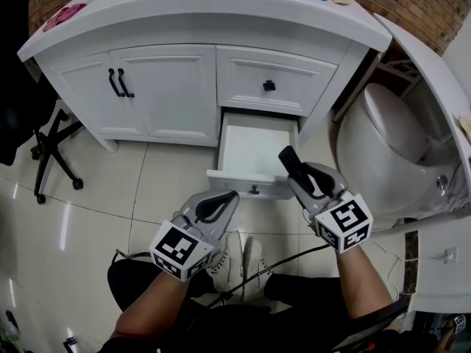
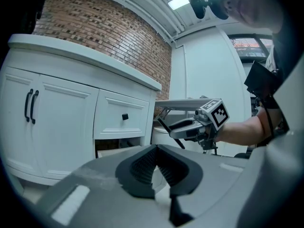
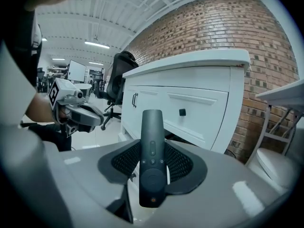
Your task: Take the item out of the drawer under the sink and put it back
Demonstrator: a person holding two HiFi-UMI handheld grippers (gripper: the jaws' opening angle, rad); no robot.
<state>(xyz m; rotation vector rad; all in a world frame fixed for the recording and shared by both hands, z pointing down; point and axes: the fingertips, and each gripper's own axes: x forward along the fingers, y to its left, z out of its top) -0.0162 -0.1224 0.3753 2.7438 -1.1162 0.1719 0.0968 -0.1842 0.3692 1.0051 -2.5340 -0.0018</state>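
Note:
The lower drawer (image 1: 250, 184) under the white sink cabinet stands pulled out, and its white inside shows nothing in it. A slim black remote (image 1: 288, 159) sticks forward out of my right gripper (image 1: 300, 178), which hangs over the drawer's right front corner. In the right gripper view the remote (image 3: 152, 156) stands upright between the ribbed pads, buttons facing the camera, with the right gripper (image 3: 153, 145) shut on it. My left gripper (image 1: 229, 195) hovers left of the drawer front, just below it, its jaws together and empty (image 2: 156, 148).
Above the open drawer is a shut drawer with a black knob (image 1: 269, 86). Two cabinet doors with black handles (image 1: 118, 83) are to the left. A white toilet (image 1: 390, 145) stands close on the right, an office chair base (image 1: 51, 153) on the left. Cables and the person's shoes (image 1: 239, 259) lie below.

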